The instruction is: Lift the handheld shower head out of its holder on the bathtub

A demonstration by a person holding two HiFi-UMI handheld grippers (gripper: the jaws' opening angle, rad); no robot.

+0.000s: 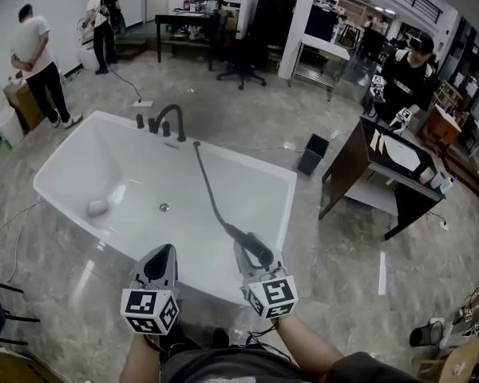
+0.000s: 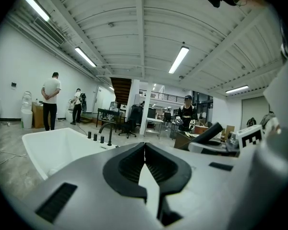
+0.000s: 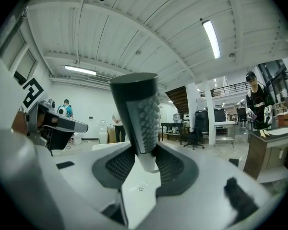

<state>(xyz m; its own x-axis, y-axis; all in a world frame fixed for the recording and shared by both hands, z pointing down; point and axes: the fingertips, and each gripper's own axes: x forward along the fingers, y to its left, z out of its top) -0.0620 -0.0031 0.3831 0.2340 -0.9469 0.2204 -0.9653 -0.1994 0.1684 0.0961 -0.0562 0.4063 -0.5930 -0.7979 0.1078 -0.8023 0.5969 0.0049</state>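
White bathtub filling 9-to-12 o'clock of head view, on grey marble-look floor. Dark desk at 3 o'clock of tub, well apart, not in play.

Grey hose leaving far rim at 12 o'clock, just at 3 o'clock of black faucet. Runs over basin toward 5 o'clock and ends in shower head, near tub's near rim at 6 o'clock of head view.

Right gripper clamped on shower head. In right gripper view: jaws part-way apart, pads pressing on the head's lower end, nozzle face pointing up to 12 o'clock between them.

Left gripper at 9 o'clock of right one, near but not touching. Jaws together, nothing between them; same reading in left gripper view.

Small grey lump in basin at 9 o'clock of drain; can't identify.

Holder too small to pick out among fittings by faucet.

Status, as a judgement: looks done on the lift. Shower head well apart from faucet end of rim, carried in right jaws, hose trailing back across basin. Nothing obvious left beyond a firm hold. Worth watching hose drag on tub edge.
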